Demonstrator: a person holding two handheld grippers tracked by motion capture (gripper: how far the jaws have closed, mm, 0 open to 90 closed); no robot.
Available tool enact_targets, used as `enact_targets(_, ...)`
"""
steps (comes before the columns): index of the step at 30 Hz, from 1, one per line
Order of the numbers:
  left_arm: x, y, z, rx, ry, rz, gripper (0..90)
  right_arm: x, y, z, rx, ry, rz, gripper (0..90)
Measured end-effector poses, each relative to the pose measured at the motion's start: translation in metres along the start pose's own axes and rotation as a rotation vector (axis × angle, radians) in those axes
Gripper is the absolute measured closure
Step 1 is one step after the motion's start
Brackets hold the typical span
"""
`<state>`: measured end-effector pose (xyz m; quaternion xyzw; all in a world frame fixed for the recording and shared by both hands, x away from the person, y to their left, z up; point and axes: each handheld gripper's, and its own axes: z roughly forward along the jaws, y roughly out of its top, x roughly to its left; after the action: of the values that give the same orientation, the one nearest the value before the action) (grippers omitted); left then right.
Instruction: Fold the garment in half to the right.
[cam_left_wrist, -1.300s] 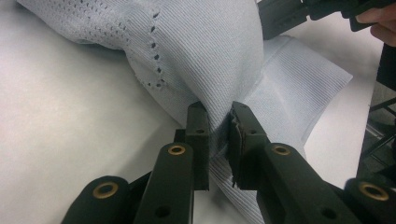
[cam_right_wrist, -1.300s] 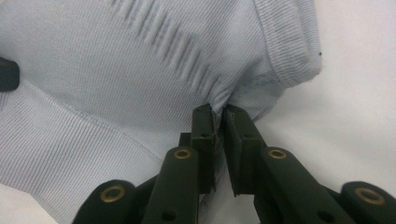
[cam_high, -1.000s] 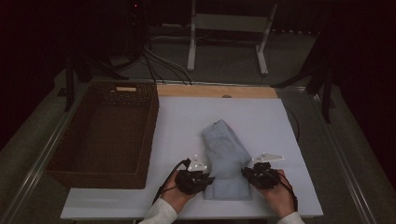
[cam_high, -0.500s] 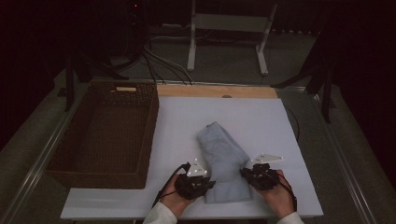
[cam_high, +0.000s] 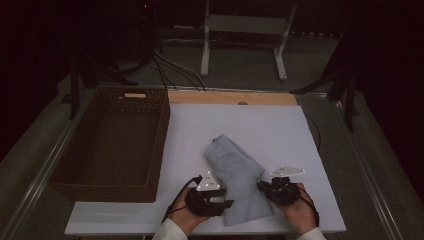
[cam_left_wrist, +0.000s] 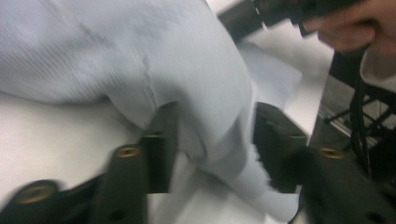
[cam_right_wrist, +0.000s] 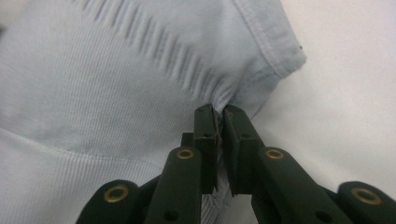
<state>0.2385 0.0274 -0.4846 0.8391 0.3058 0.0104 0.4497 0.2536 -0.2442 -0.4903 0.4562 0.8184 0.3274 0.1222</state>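
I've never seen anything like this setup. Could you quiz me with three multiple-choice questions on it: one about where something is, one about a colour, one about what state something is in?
1. Where on the table does the wicker basket stand?
A. on the left part
B. on the right part
C. on the cloth

2. What colour is the folded cloth?
A. dark red
B. pale blue
C. bright yellow

3. How does the right gripper stand?
A. wide open above the cloth
B. inside the basket
C. pinched shut on the cloth's edge

Answers: 1 A, the high view shows it along the left side. 2 B, pale blue in all three views. 3 C, its jaws clamp puckered fabric in the right gripper view.
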Motion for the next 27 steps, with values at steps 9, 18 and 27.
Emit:
enact_targets(9,0.019,0.017,-0.016,-0.107,0.088,-0.032,26.1,0.002,-0.001,-0.002,-0.003,0.001,-0.006,83.8)
enact_targets(18,0.037,0.034,-0.020,-0.150,0.129,-0.043,11.1,0.003,-0.004,-0.004,-0.007,0.014,-0.003,77.6)
enact_targets(27,0.048,0.044,-0.019,-0.199,0.097,-0.013,0.4,0.005,-0.006,-0.010,-0.023,0.026,-0.004,69.5)
